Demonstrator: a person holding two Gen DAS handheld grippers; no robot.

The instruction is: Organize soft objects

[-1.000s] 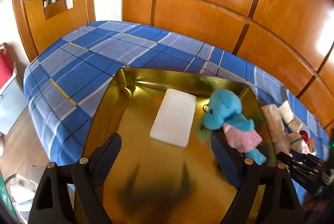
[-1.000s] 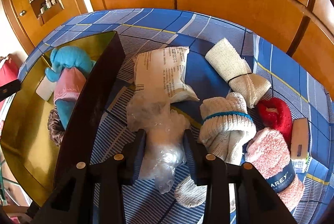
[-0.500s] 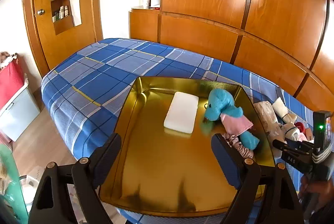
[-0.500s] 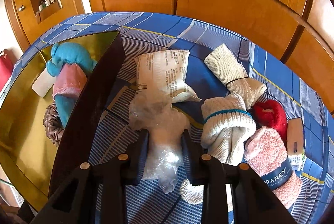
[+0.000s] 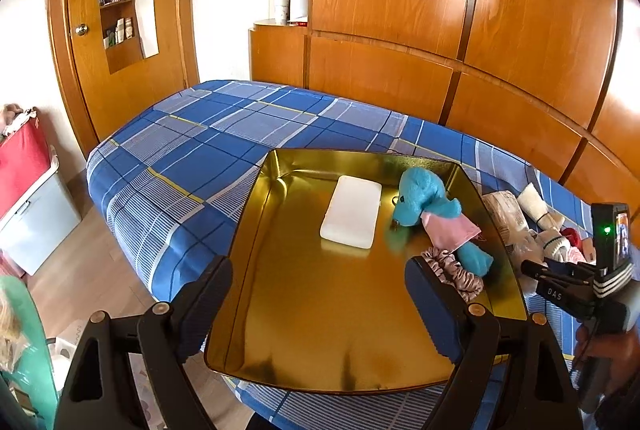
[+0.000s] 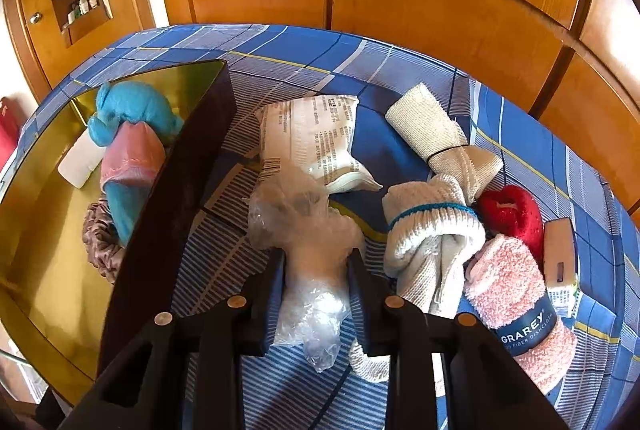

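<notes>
A gold tray [image 5: 340,314] lies on the blue checked bed. In it are a blue plush toy [image 5: 424,193] in a pink dress, a white pad [image 5: 352,216] and a pink-grey scrunchie [image 5: 452,270]. My left gripper [image 5: 318,264] hangs open over the tray's near half with nothing between its fingers. Right of the tray, my right gripper [image 6: 316,258] is shut on a crumpled clear plastic bag [image 6: 304,222], its pads pressing both sides. Around the bag lie a printed white packet [image 6: 316,137], a white sock [image 6: 432,230], a beige bandage roll [image 6: 432,125], a red plush piece [image 6: 512,213] and a pink dishcloth [image 6: 516,290].
The tray's dark side wall [image 6: 180,169] stands just left of the bag. Wooden wardrobe panels [image 5: 440,29] rise behind the bed. A red and white box [image 5: 28,197] sits on the floor at left. A small block [image 6: 560,250] lies at the far right.
My left gripper has drawn back and up from the tray, so more of the room shows. The right jaws have closed further on the plastic bag.
</notes>
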